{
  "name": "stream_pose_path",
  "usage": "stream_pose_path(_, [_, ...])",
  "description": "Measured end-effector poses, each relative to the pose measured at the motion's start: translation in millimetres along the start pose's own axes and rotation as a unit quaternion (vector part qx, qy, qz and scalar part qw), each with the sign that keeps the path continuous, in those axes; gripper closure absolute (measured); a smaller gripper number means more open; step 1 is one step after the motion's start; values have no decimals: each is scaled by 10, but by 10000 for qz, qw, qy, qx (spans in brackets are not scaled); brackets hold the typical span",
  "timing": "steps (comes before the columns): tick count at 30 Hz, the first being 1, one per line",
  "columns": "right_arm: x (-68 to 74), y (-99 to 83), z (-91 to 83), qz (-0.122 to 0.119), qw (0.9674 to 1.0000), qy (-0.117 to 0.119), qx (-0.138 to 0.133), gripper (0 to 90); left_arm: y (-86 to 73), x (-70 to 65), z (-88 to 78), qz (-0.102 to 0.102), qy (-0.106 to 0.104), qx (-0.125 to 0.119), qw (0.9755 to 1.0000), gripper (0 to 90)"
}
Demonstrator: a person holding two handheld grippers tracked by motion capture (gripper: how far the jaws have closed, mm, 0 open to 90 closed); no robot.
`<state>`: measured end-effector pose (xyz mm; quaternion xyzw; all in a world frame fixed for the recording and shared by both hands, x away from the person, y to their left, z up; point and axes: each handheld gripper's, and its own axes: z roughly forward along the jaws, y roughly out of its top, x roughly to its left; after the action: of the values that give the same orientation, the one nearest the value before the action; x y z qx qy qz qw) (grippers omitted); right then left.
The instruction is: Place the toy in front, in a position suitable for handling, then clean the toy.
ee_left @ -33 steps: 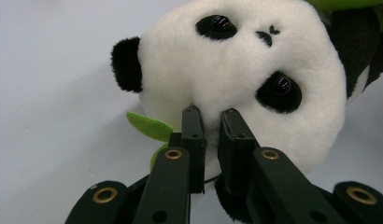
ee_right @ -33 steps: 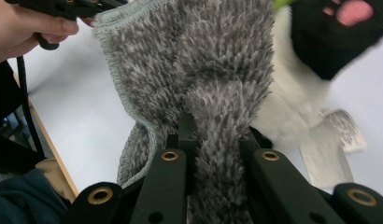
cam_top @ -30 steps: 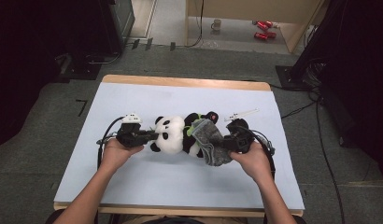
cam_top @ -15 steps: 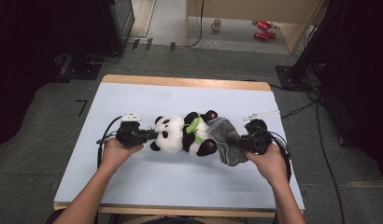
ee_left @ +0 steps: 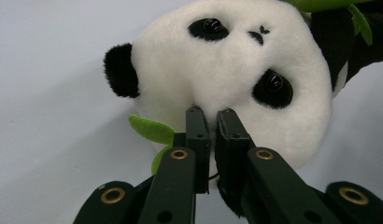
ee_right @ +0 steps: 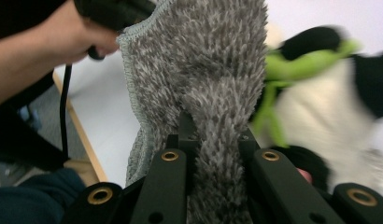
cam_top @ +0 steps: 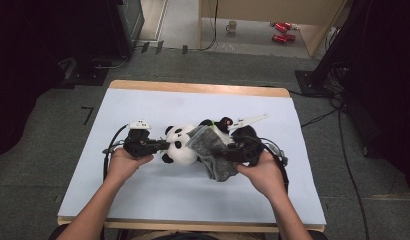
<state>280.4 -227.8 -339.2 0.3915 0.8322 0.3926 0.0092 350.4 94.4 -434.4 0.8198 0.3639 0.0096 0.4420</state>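
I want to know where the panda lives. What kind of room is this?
Probably a lab or workshop, not a home. The panda lies on a plain white table on grey carpet, cables trail across the floor, and dark equipment racks stand around it.

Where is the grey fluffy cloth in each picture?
High view: the grey cloth lies middle right, draped over the panda's body, beside the right gripper.
Left gripper view: not in it.
Right gripper view: the cloth is in the middle, pinched between the jaws.
Shared landmark: the panda.
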Motion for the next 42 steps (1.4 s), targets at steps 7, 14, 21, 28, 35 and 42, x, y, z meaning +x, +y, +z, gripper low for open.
stream_pose_path(7, [-55,28,452,-64,9988,-91,472,809,-61,42,-1,52,2,-69,10000,848])
stream_pose_path(14, [-234,75,588,14,9987,-228,460,809,-67,67,6,-16,34,-167,9999,840])
stream_pose_path(21, [-304,155,584,-55,9985,-371,401,809,-76,78,11,45,80,-346,9994,810])
stream_pose_path(28, [-350,226,583,-43,9985,-396,383,809,-130,155,-36,235,-223,-553,9979,508])
stream_pose_path(35, [-444,342,595,-11,9986,-420,313,809,-154,126,-44,660,-542,-794,9932,313])
stream_pose_path(42, [-538,441,609,84,9988,-441,215,808,-148,89,77,889,-496,-921,9905,275])
